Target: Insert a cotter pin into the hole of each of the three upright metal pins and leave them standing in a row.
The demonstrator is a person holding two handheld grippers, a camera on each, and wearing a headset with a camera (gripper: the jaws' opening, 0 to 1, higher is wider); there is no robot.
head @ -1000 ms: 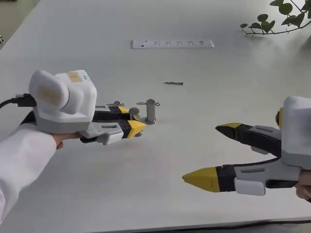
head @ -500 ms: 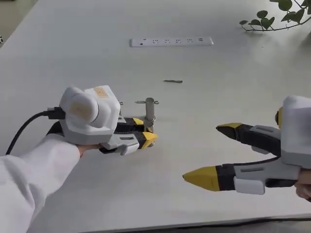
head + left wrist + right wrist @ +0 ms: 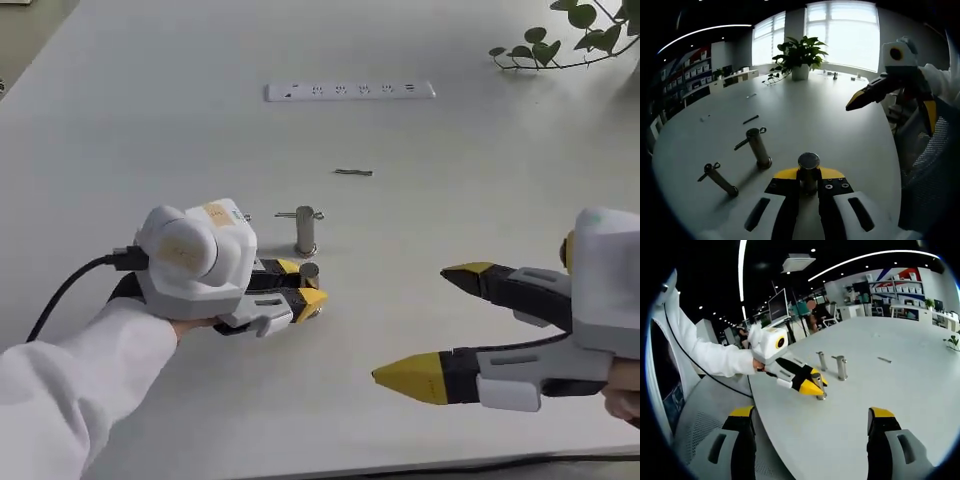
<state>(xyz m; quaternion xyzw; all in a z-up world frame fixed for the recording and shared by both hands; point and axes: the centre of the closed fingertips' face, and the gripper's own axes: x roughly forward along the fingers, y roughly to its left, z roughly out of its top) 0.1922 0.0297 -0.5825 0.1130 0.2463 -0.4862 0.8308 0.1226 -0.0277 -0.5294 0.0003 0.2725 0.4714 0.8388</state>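
Note:
My left gripper (image 3: 306,287) is shut on a plain upright metal pin (image 3: 309,270), round head up (image 3: 809,161), just in front of a standing pin with a cotter pin through it (image 3: 306,231). In the left gripper view that fitted pin (image 3: 758,148) stands left of the jaws, and a second fitted pin (image 3: 719,178) stands further left. A loose cotter pin (image 3: 354,172) lies on the table beyond them. My right gripper (image 3: 432,322) hangs open at the lower right with nothing between its fingers (image 3: 742,440). It faces the left gripper (image 3: 810,385) and the held pin (image 3: 820,388).
A white power strip (image 3: 350,91) lies at the far side of the white table (image 3: 450,180). A potted plant's leaves (image 3: 560,40) reach in at the far right corner. A black cable (image 3: 70,285) trails from the left gripper.
My left gripper has carried the plain pin to the right and nearer, from beside the fitted pin to in front of it. The right gripper has stayed open in place.

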